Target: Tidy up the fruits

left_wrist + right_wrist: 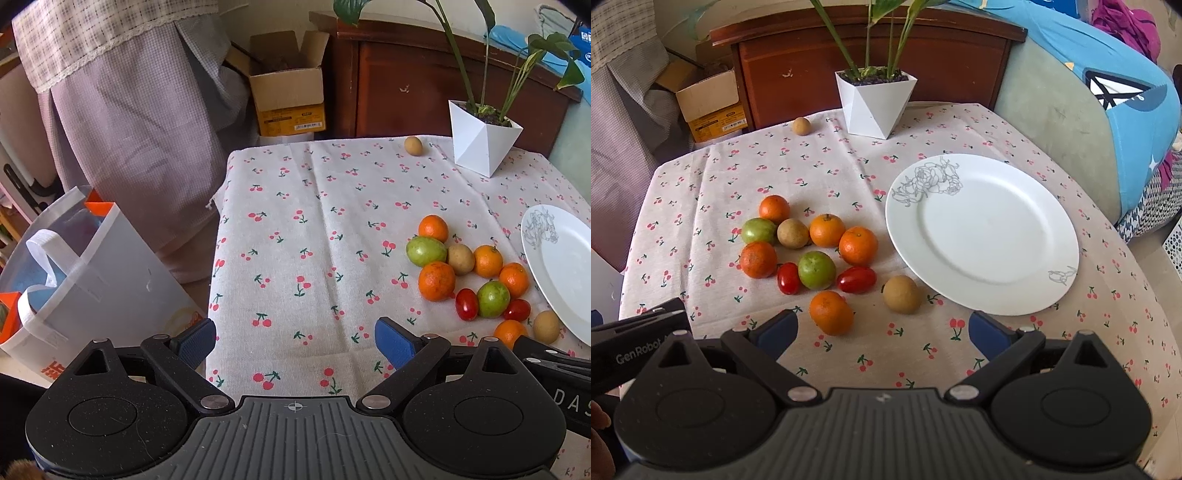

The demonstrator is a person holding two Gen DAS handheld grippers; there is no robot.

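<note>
A cluster of fruit lies on the cherry-print tablecloth [820, 173]: several oranges, the nearest orange [831, 312] [509, 333], two green fruits [816, 270] [426, 251], two red tomatoes [856, 279] [467, 303] and brown round fruits [901, 294] [460, 259]. One more brown fruit [802, 126] [413, 145] sits alone at the far edge. The white plate [982, 236] [561, 266] lies bare to the right of the cluster. My right gripper [884, 330] is open just short of the nearest orange. My left gripper [295, 339] is open over bare cloth, left of the fruit.
A white angular plant pot [875, 99] [482, 136] stands at the table's far edge before a wooden cabinet [871, 51]. A plastic bag [81, 273] and a cardboard box [288, 88] sit off the table's left side. A sofa with blue cloth [1108, 103] is at right.
</note>
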